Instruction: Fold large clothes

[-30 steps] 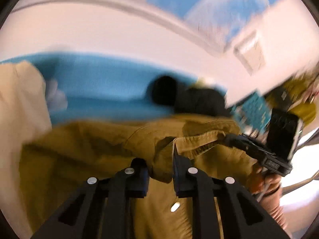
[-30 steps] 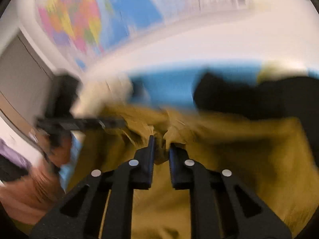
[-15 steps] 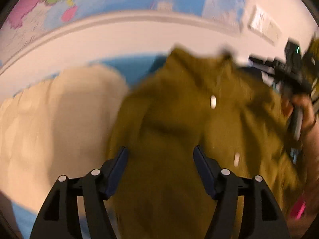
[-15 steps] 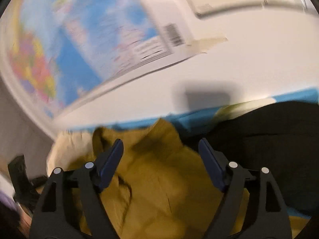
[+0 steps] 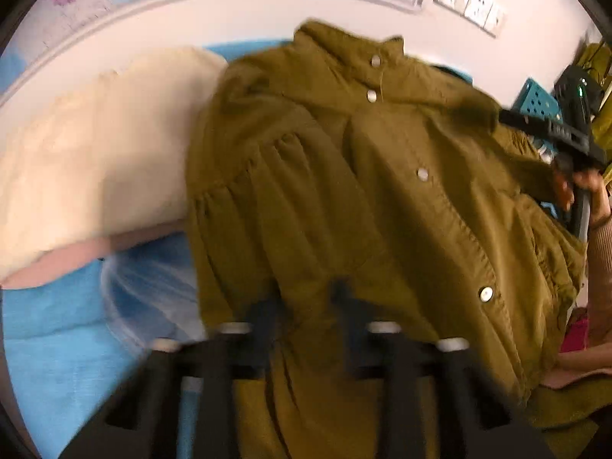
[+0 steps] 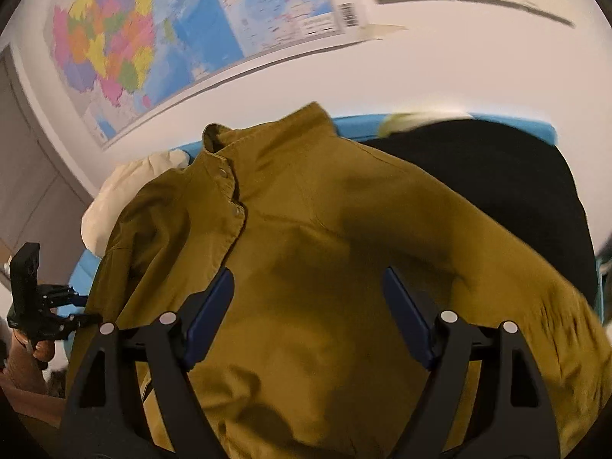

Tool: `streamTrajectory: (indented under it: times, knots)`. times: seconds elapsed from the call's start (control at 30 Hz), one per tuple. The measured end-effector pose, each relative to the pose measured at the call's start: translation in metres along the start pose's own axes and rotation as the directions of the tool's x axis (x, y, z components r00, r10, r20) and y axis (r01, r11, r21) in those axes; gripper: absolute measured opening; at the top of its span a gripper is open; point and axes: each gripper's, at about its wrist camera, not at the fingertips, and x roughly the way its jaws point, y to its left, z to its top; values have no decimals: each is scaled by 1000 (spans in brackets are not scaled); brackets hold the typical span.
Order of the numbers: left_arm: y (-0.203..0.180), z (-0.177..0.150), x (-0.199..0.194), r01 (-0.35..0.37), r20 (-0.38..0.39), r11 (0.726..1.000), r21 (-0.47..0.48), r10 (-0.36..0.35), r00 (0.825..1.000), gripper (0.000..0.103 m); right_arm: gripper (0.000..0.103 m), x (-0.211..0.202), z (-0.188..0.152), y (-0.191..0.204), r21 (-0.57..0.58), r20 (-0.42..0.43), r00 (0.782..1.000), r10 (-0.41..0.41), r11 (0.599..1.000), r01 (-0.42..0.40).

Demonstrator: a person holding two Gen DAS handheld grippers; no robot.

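A large olive button-up shirt lies spread on the blue bed cover, collar toward the wall. My left gripper is blurred at the shirt's lower part. Its jaws are closing, and a fold of the olive cloth sits between the fingers. In the right wrist view the shirt fills the middle. My right gripper hovers open above its shoulder area with nothing pinched. The right gripper also shows at the far right edge of the left view, held by a hand.
A cream garment lies left of the shirt and a black garment lies on its right. A wall map hangs behind the bed. A teal perforated basket stands at the far right.
Both grippers let go of the bunched shirt, which now lies spread flat. The left gripper swept toward the lower part and narrowed its jaws. The right gripper stays wide open.
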Motion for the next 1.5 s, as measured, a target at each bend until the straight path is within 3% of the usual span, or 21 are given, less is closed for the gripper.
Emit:
streamTrajectory:
  times: [0.13,0.3,0.33,0.37,0.4,0.43,0.47,0.5,0.57,0.63,0.7,0.8,0.9,1.0,1.03,1.13,1.17,1.27,1.37,1.43,1.5]
  knots:
    - [15,17,-35,-98,81,995,-36,101,992,5,79,-26,-10,-11,50,41,999,23,998,-25]
    - [61,40,-67,-315,160,938,-142,335,928,5,79,-57,-19,-9,43,110,994,7,999,-12]
    - [61,43,-59,-394,152,911,-124,410,900,10,79,-63,-21,-10,48,122,993,5,999,-11]
    - [60,43,-45,-522,131,849,-85,529,839,14,79,-69,-25,-11,53,132,991,-3,999,-4]
    - [59,42,-34,-579,108,813,-62,582,806,22,79,-78,-30,-13,59,144,989,-22,998,14]
    - [59,39,-18,-580,57,814,-33,581,812,21,79,-84,-34,-16,66,150,988,-29,998,19]
    - [57,36,-7,-546,34,837,-25,547,837,21,79,-91,-39,-18,74,156,987,-36,997,24]
    - [57,33,-6,-543,39,840,-24,543,839,23,79,-104,-47,-22,83,166,985,-54,996,41]
    - [52,31,-14,-554,94,831,-42,556,826,35,79,-126,-60,-29,101,191,976,-106,991,88]
    - [52,32,-43,-473,199,869,-143,494,847,57,81,-159,-78,-40,137,229,959,-165,981,136]
    - [57,32,-67,-361,276,909,-211,409,870,68,85,-191,-97,-51,186,269,934,-237,964,191]
    - [47,32,-89,-259,369,937,-234,332,868,68,94,-234,-137,-77,274,300,897,-324,930,244]
    - [21,38,-90,-175,417,972,-158,226,880,69,95,-231,-170,-103,354,216,919,-329,904,241]
    - [-14,48,-75,-157,412,985,-67,170,895,70,94,-213,-196,-124,425,155,948,-278,885,190]
    - [-25,51,-66,-142,399,989,-33,144,906,71,90,-210,-201,-127,433,151,947,-285,880,196]
    - [-46,59,-38,-107,352,993,42,86,932,71,20,-209,-200,-132,426,154,944,-290,882,202]
    - [-55,62,-32,-88,337,994,67,61,940,71,15,-217,-191,-128,402,161,923,-350,877,262]
    - [-71,64,-24,-51,329,992,118,10,944,71,13,-253,-150,-107,323,262,868,-422,886,333]
    - [-80,65,-19,-4,331,989,149,-46,943,71,13,-270,-98,-57,119,322,813,-485,873,473]
    - [-83,67,-18,26,328,986,162,-79,941,71,13,-267,-68,-20,-21,356,796,-489,848,530]
    - [-84,67,-16,41,328,985,166,-95,940,71,14,-250,-44,21,-176,361,809,-464,818,548]
